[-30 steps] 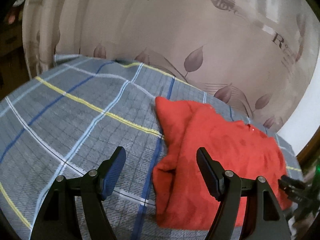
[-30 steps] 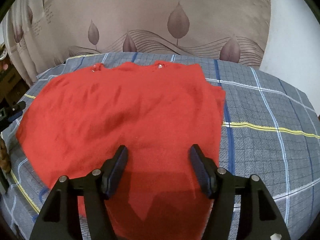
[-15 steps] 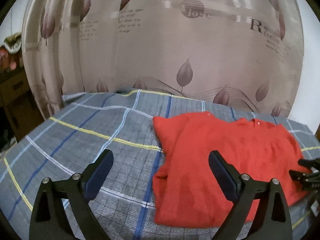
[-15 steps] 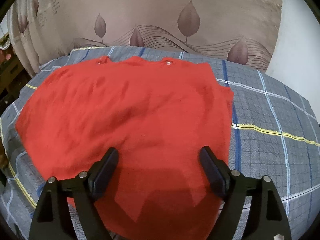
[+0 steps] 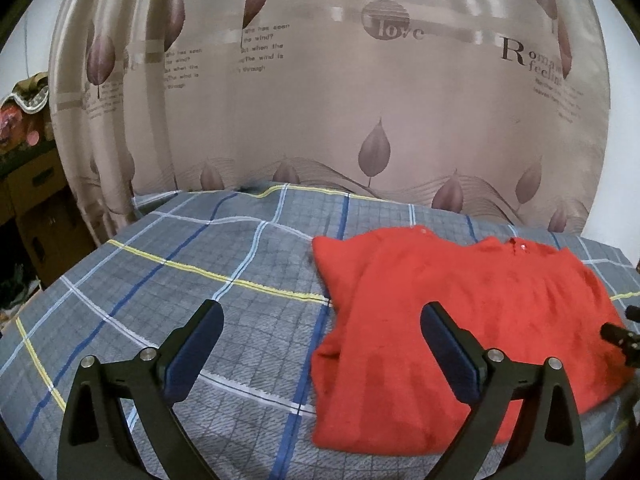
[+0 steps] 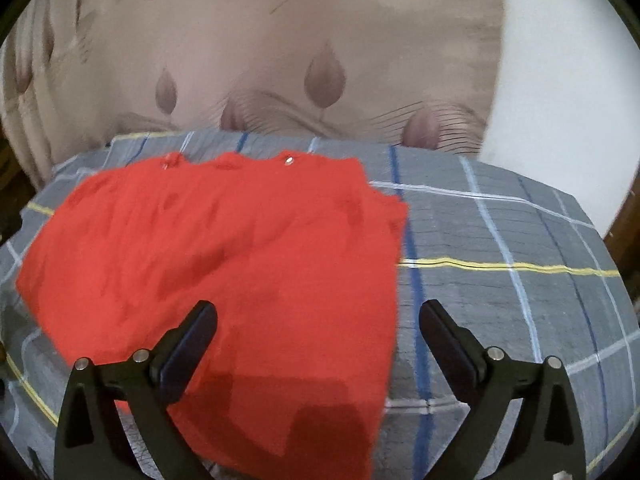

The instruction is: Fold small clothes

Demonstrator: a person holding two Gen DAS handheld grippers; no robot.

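Left-wrist view: red garment (image 5: 460,320) lying on the checked bed cover (image 5: 200,280), one side already folded inward; left gripper (image 5: 322,346) spread wide, grasping nothing. Right-wrist view: right gripper (image 6: 318,342) opening above the garment's near hem, fingers (image 6: 192,340) clear of the cloth. Further folds appear to remain.
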